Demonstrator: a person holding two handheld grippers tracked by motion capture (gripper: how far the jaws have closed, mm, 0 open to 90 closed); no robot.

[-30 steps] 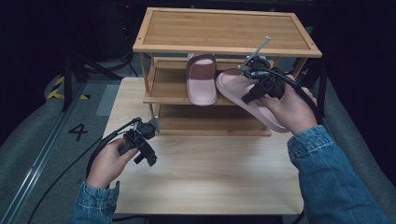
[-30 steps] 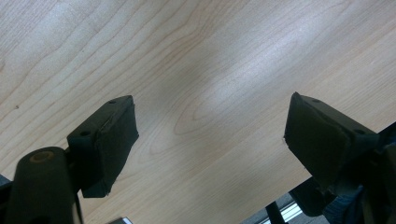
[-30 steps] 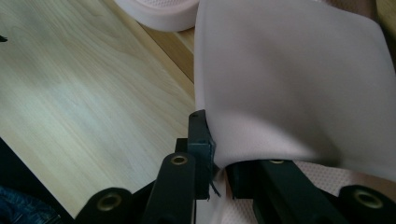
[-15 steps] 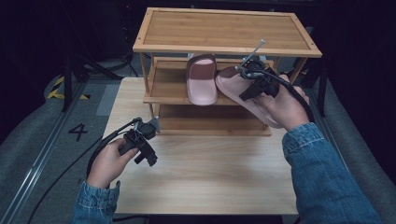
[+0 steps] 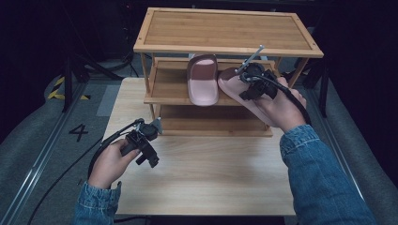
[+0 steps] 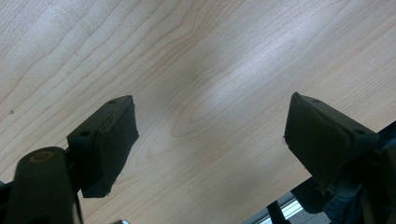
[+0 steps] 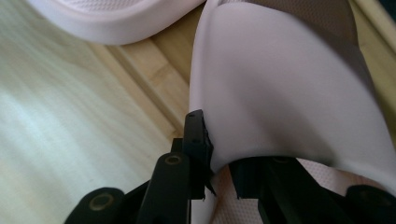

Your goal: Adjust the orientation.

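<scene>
- High view, nearest the person: the left gripper point(image 5: 146, 140) hangs over the table point(image 5: 211, 178) in front of the wooden rack point(image 5: 225, 33), well apart from it
- Left gripper view: its jaws gape wide over bare wood, nothing between them
- Farther on, the right gripper point(image 5: 251, 79) sits at the rack's middle shelf, on the right-hand pink slipper point(image 5: 234, 86)
- Right gripper view: its jaws, which have just been opening, stand narrow on either side of that slipper's strap point(image 7: 280, 79); whether the pads press it I cannot tell
- Second pink slipper point(image 5: 202, 79) lies on the same shelf, just beside the first, toe pointing under the rack's top
</scene>
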